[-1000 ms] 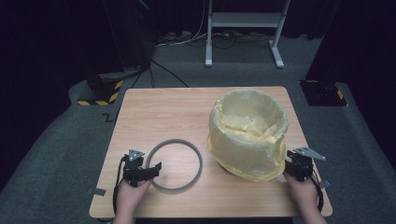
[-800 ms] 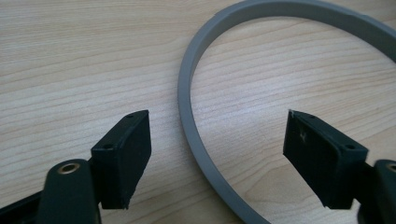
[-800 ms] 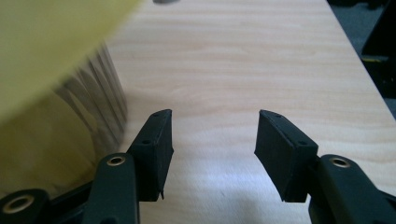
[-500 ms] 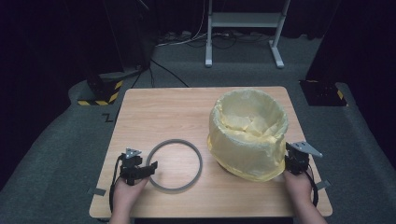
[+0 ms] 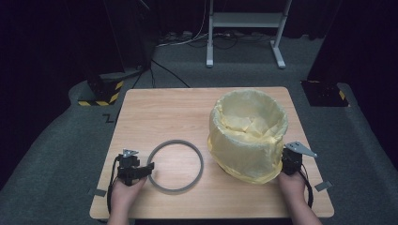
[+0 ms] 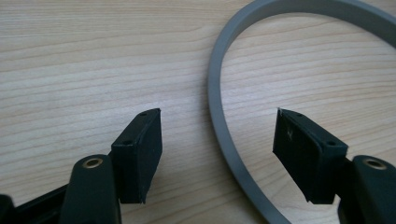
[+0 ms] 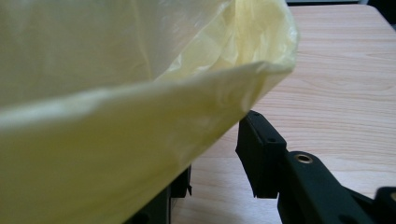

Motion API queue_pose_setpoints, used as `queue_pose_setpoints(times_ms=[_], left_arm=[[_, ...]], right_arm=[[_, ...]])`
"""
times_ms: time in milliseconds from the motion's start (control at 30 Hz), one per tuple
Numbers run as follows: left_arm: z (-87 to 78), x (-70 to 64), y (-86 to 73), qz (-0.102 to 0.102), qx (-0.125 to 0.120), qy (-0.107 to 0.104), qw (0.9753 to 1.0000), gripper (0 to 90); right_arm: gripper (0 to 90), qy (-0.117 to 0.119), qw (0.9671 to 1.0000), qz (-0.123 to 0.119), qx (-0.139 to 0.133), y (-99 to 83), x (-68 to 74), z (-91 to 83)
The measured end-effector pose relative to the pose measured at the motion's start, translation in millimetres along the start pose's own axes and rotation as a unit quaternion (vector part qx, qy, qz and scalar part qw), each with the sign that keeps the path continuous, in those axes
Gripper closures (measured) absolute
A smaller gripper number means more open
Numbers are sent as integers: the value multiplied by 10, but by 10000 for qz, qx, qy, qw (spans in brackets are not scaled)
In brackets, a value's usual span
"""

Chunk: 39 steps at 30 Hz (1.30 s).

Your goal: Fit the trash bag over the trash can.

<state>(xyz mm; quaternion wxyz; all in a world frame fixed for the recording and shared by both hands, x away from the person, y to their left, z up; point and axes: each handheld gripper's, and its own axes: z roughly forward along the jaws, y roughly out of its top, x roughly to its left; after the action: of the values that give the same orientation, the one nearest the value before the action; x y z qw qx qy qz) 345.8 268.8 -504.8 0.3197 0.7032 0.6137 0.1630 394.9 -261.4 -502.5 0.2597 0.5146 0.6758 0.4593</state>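
Near the bench's front edge, the grey ring (image 6: 219, 116) is being straddled by the wide-open, empty left gripper (image 6: 217, 154); a shallow bite risks slipping off its thin rim.

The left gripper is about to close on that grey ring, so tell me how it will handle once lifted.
The grey ring is a thin, even band lying flat, so it is probably light and fairly stiff. Its smooth face might slip between the open left gripper pads. Gripped at one side, it would likely hang and swing.

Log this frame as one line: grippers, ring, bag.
left gripper: open, straddling grey ring rim | right gripper: open at yellow bag lower edge | ring flat on table, beside bag
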Motion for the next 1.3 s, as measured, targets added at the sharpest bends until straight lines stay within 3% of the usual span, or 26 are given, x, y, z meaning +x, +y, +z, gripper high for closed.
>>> queue_pose_setpoints(times_ms=[100, 233, 367, 467, 633, 800, 933, 967, 1100, 1200, 1233, 1300], left_arm=[[18, 9, -1, -4, 62, 11, 10000, 328], [15, 13, -6, -7, 69, 22, 10000, 327], [20, 12, -11, 10, 170, 7, 9999, 312], [38, -3, -12, 78, 286, 72, 9995, 282], [50, -28, 3, 64, 354, 184, 9992, 262], [67, -60, 31, 61, 447, 302, 9985, 277], [85, -73, 104, 83, 710, 405, 9966, 302], [85, -71, 135, 139, 845, 506, 9950, 323], [100, -54, 251, 125, 1378, 528, 9890, 350], [115, -15, 352, 114, 1834, 465, 9819, 377], [123, -2, 392, 97, 2036, 439, 9780, 381], [152, 10, 455, 51, 2272, 481, 9727, 403]], right_arm=[[652, 173, 9998, -62, 51, -12, 56, 8], [586, 231, 9990, -373, 90, -17, 179, 7], [503, 308, 9994, -134, 117, -25, 141, -12], [479, 68, 9998, -181, 91, -36, 92, -62], [430, -283, 9986, -322, 317, -91, -7, -99], [419, -383, 9960, -401, 698, -147, -99, -57], [424, -511, 9924, -571, 959, -198, -122, -11], [425, -492, 9922, -505, 1024, -203, -122, -3], [413, -498, 9900, -546, 1205, -199, -125, 27], [412, -442, 9899, -522, 1243, -195, -147, 37], [411, -437, 9899, -525, 1246, -194, -149, 37], [410, -431, 9899, -533, 1245, -194, -150, 38]])
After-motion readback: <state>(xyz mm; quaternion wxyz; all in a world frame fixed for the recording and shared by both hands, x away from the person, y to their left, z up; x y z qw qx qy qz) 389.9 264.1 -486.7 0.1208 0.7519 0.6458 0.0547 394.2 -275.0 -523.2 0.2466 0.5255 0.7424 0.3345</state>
